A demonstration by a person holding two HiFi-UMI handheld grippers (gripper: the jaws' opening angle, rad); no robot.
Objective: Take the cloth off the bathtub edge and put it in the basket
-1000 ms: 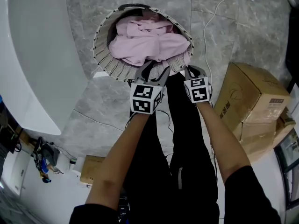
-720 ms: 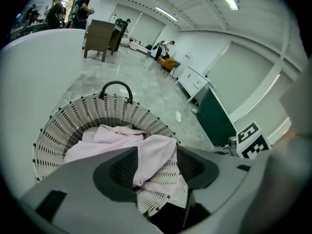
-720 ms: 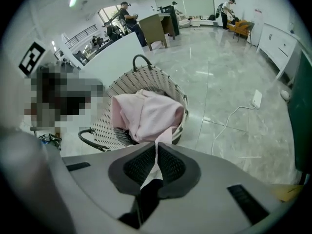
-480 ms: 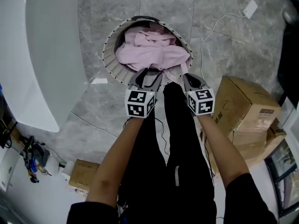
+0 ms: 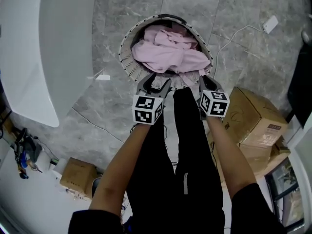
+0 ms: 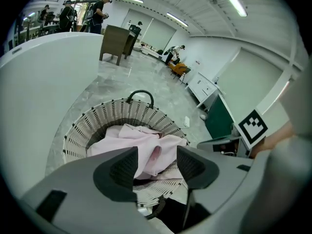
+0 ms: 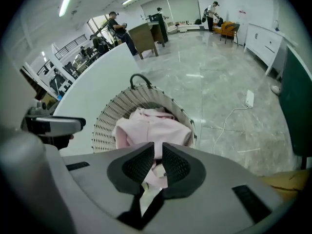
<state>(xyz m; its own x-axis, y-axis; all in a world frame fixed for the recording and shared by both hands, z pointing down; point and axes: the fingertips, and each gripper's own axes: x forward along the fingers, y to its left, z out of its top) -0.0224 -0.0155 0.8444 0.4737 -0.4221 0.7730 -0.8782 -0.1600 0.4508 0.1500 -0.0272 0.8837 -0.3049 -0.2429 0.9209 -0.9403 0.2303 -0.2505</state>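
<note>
Pink cloth (image 5: 168,52) lies heaped in the round white woven basket (image 5: 127,58), with one fold spilling over the rim at 5 o'clock, much as a second ago. Left gripper (image 5: 155,80) hovers at the rim's 6 o'clock, jaws wide and empty. Right gripper (image 5: 203,79), at 5 o'clock, has its jaws nearly together, pinching that fold. Both have stayed by the near rim. The curved white bathtub (image 5: 29,57) is at 9 o'clock.

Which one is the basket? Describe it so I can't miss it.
From the white bathtub at the head view's left, look right across the grey floor to the basket. It is round and woven, with a dark handle and a pink cloth inside, unlike the square brown boxes further right.
</note>
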